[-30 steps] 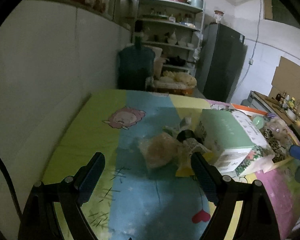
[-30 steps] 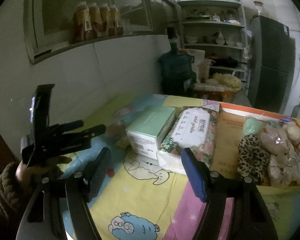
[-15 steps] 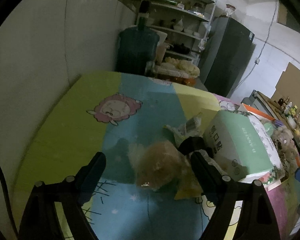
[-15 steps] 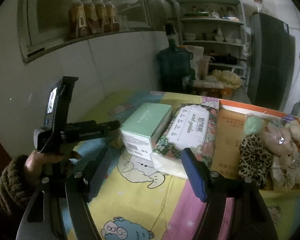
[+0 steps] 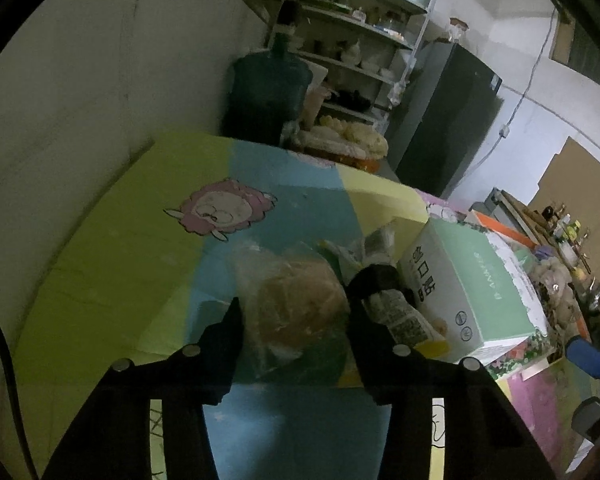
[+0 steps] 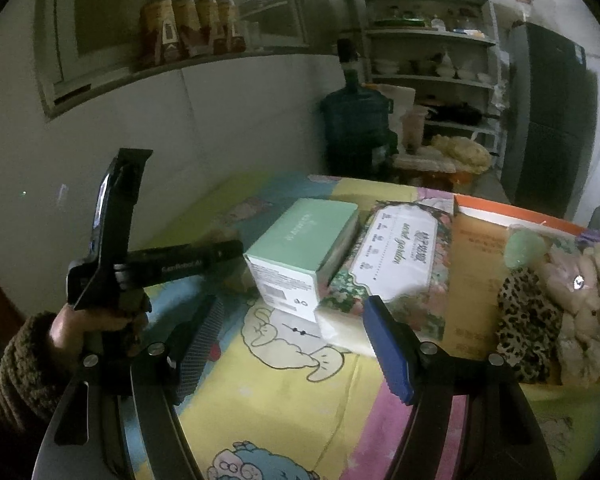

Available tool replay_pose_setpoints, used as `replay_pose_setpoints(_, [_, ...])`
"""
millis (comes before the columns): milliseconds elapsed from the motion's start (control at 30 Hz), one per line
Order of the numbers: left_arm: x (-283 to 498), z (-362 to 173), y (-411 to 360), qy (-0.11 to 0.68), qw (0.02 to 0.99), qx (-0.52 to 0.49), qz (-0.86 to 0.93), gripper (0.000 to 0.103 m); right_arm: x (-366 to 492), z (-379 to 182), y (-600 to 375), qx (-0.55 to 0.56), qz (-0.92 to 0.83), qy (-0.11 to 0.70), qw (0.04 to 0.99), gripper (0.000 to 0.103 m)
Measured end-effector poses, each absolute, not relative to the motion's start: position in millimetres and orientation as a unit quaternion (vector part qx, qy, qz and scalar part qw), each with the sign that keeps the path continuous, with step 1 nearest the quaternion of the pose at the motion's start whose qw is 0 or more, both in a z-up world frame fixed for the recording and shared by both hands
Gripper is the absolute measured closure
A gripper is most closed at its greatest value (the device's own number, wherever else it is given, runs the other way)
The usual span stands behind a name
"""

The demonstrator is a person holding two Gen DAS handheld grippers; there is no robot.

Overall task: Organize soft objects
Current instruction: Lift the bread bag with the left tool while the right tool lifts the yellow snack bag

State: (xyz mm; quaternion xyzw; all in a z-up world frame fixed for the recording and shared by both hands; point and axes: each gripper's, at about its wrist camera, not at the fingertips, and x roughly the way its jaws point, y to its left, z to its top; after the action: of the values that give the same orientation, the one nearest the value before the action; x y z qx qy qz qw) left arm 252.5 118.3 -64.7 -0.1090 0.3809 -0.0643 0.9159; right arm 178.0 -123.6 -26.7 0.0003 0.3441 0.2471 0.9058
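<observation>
A bun in a clear plastic bag [image 5: 296,312] lies on the cartoon mat, between the fingers of my left gripper [image 5: 294,320], whose jaws stand on both sides of it. Whether the pads touch the bag is unclear. Other crinkled snack packets [image 5: 396,312] lie just right of it. My right gripper [image 6: 296,340] is open and empty above the mat, in front of the mint green box [image 6: 300,248] and the floral tissue pack [image 6: 396,260]. The left gripper also shows in the right wrist view [image 6: 236,250], reaching behind the green box.
An orange-rimmed tray [image 6: 476,264] at right holds plush toys, a leopard-print scrunchie [image 6: 528,320] and a pale green ball [image 6: 524,246]. A white wall runs along the mat's left side. A blue water jug [image 5: 268,92], shelves and a dark fridge stand beyond the mat's far end.
My left gripper has moved forward and down over the bagged bun, and its jaws have narrowed around it. My right gripper has barely moved.
</observation>
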Motion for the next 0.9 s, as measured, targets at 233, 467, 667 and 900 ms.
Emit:
replay_pose_setpoints(233, [218,-36,118,0.322,0.944,-0.066,-0.024,0.054,184,-15,-106,-0.004,0.256,0.332,0.908,0.029])
replay_pose_setpoints(467, [165,-22,139,0.28,0.958,-0.067,0.011,0.054,210,-5,-51,-0.025,0.279,0.343,0.897,0.029])
replay_pose_setpoints(667, [135,-27,155,0.271,0.959,-0.078,0.016,0.054,241,-14,6,-0.066,0.244,0.378,0.891,0.029])
replay_pose_setpoints(900, [121,-31,164,0.264,0.961,-0.086,-0.008,0.054,264,-40,54,-0.131,0.155,0.406,0.891,0.029])
